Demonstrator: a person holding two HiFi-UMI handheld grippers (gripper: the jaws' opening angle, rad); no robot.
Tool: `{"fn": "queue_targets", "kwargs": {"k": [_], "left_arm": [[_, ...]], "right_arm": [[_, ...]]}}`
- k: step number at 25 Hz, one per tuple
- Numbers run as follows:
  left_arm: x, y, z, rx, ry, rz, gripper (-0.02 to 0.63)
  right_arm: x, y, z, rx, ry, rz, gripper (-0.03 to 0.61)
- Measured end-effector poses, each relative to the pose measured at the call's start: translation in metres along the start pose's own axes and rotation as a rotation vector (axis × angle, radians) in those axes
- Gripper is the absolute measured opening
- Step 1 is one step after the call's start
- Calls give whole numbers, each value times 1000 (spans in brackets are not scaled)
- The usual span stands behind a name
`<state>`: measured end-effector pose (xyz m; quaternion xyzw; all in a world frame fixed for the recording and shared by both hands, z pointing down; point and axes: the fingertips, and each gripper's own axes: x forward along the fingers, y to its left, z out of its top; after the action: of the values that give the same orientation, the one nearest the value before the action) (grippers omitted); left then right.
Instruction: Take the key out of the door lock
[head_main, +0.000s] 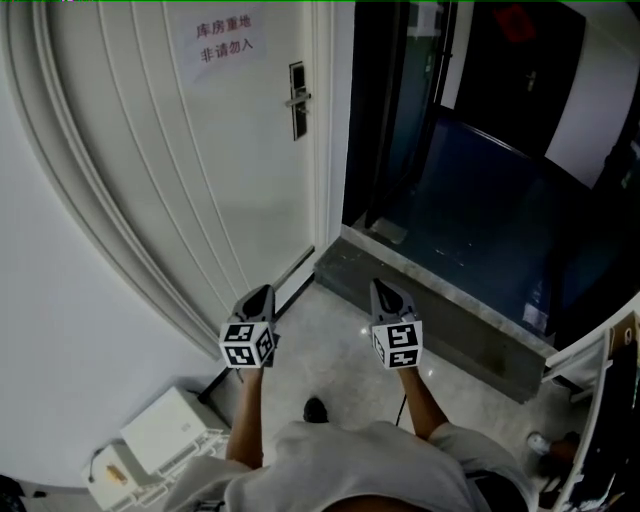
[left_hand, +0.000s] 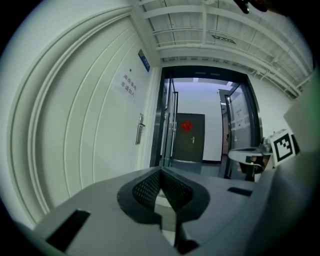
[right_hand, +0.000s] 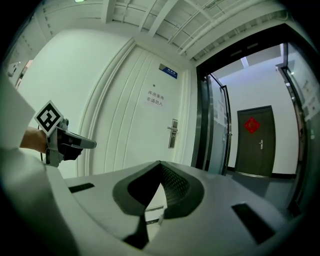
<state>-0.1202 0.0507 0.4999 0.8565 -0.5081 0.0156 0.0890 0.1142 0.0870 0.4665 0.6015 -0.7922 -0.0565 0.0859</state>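
Left claw (head_main: 263, 292) and right claw (head_main: 380, 287) are closed, empty; key at door lock (head_main: 298, 100) indiscernible.

The head camera looks steeply down from above onto the floor (head_main: 330, 350), the left tongs (head_main: 262, 293), the right tongs (head_main: 381, 288) and the white door (head_main: 200, 160). Each gripper camera sits low behind its own tongs, facing level toward that door from well off. All three views share its lock plate (head_main: 298, 100).

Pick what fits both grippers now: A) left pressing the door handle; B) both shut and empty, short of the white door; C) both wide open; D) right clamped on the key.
B: the left gripper and right gripper each show jaws together on nothing, with the door lock well ahead of them.
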Motion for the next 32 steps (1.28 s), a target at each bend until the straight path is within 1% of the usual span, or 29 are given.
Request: {"fn": "queue_targets", "kwargs": {"k": [6, 11, 17, 25, 32], "left_arm": [[79, 67, 23, 6, 2, -28, 18], [122, 101, 23, -1, 24, -43, 18], [152, 118, 19, -2, 51, -54, 18], [182, 141, 4, -24, 79, -29, 18], [244, 150, 13, -6, 72, -32, 18]], "right_arm": [[103, -4, 11, -8, 5, -13, 23], [155, -3, 3, -9, 30, -16, 23], [185, -14, -13, 7, 76, -36, 23], [223, -21, -31, 19, 97, -26, 23], [274, -55, -43, 43, 86, -30, 23]]}}
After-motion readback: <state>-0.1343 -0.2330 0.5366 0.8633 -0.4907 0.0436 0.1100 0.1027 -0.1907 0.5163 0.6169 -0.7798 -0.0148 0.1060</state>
